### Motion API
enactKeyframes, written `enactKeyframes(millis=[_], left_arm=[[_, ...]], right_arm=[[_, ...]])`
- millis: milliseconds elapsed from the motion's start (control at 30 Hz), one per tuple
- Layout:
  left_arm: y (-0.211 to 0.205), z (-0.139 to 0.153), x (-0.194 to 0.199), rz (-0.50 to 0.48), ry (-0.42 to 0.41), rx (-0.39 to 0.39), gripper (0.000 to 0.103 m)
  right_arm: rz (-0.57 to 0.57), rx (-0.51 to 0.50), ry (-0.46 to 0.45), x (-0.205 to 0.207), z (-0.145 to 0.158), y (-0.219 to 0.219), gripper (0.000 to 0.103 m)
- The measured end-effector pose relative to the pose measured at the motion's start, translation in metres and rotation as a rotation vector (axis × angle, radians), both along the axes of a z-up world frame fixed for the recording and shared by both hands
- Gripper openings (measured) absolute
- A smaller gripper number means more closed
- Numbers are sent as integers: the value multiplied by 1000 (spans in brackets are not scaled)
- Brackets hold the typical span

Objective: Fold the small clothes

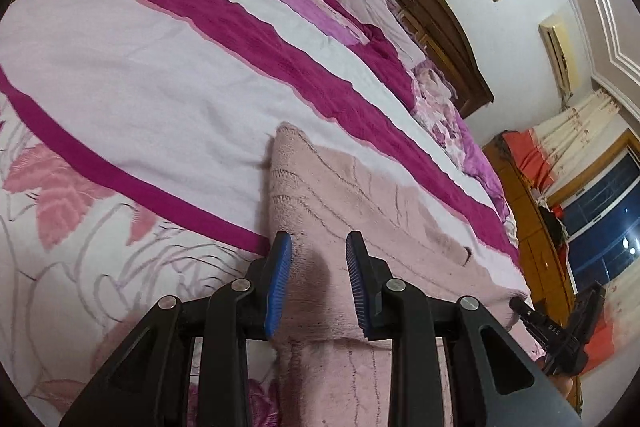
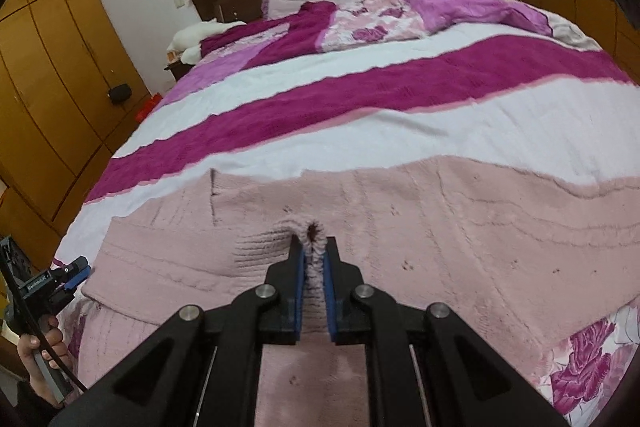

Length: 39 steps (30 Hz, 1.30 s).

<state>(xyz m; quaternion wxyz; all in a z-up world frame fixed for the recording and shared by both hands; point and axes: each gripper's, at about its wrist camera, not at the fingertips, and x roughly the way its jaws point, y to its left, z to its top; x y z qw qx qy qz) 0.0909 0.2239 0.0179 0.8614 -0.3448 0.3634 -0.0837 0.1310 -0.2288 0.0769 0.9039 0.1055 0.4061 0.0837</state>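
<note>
The pink sweater lies spread near the foot edge of the bed. The right gripper is clamped on a pinched ridge of its knit, while the left gripper hovers with jaws apart over the sweater's side. This looks like an early fold; next the left likely needs to close on cloth so both can carry it over

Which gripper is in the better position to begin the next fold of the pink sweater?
The right gripper: its jaws are shut on a ridge of the pink sweater. The left gripper is open above the fabric and holds nothing, so it would probably need to grasp first.
</note>
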Motion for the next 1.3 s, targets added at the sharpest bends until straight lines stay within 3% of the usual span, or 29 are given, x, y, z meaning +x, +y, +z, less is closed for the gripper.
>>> enactKeyframes(millis=[333,433,667,900,1100,1300], left_arm=[[-17,1,2,-58,-14,39,4],[-23,-3,5,-58,9,94,0],[-38,-7,7,-76,38,212,0],[-56,1,7,-119,24,342,0],[-75,3,5,-140,16,470,0],[-104,22,-16,-156,-95,469,0]], right_arm=[[-58,-42,43,-1,-11,-19,9],[-75,-40,61,-1,-19,-24,9],[-116,-85,130,15,-52,-31,9],[-109,2,98,11,-71,-47,13],[-95,49,73,3,-67,-66,17],[-82,-27,11,-15,-43,-102,17]])
